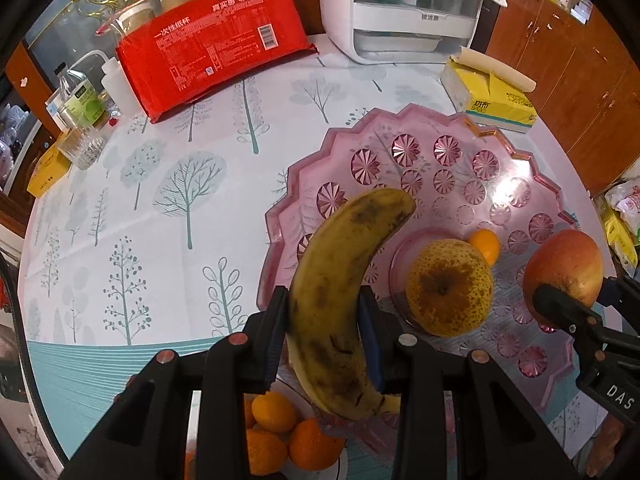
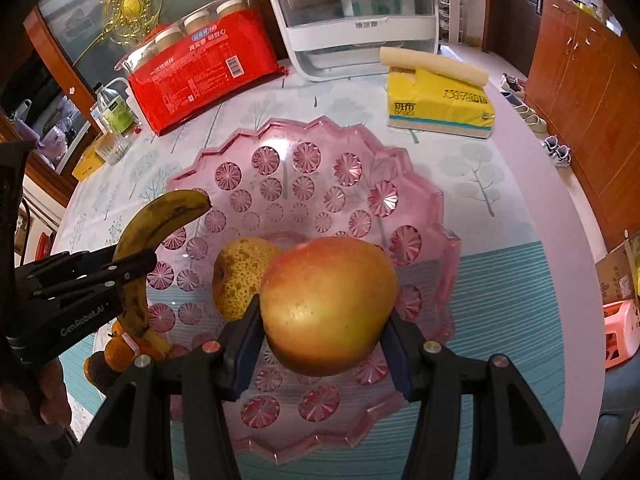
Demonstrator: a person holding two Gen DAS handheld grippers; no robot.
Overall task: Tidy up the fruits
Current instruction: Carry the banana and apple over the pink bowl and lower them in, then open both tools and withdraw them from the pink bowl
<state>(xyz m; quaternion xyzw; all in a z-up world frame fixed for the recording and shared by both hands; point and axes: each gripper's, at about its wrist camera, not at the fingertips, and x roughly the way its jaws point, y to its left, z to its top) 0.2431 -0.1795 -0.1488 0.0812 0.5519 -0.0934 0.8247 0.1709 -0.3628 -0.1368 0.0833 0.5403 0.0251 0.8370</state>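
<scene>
Fruit is on its way into the pink bowl (image 2: 412,200) on the bench (image 1: 160,184). Left tongs (image 1: 324,332) are clamped narrow across the middle of a spotted banana (image 1: 344,280), which stands nearly upright with its tip over the bowl's left rim. Right tongs (image 2: 320,320) hold an apple (image 2: 328,304) between blue pads, above the bowl's near half. A speckled pear (image 1: 448,288) already sits at the bowl's centre with a small orange fruit (image 1: 485,245) just behind it, and more oranges (image 1: 280,436) lie near the bowl's near-left edge. To do this step well, I would lower each fruit into free space beside the pear, apple to the right and banana to the left, and let go only once it rests on the bowl, so nothing drops or rolls; the banana may need laying flat first. Both tongs point steeply down, side by side, the left one seen from the right view beside a hand (image 2: 52,400) at the lower left.
</scene>
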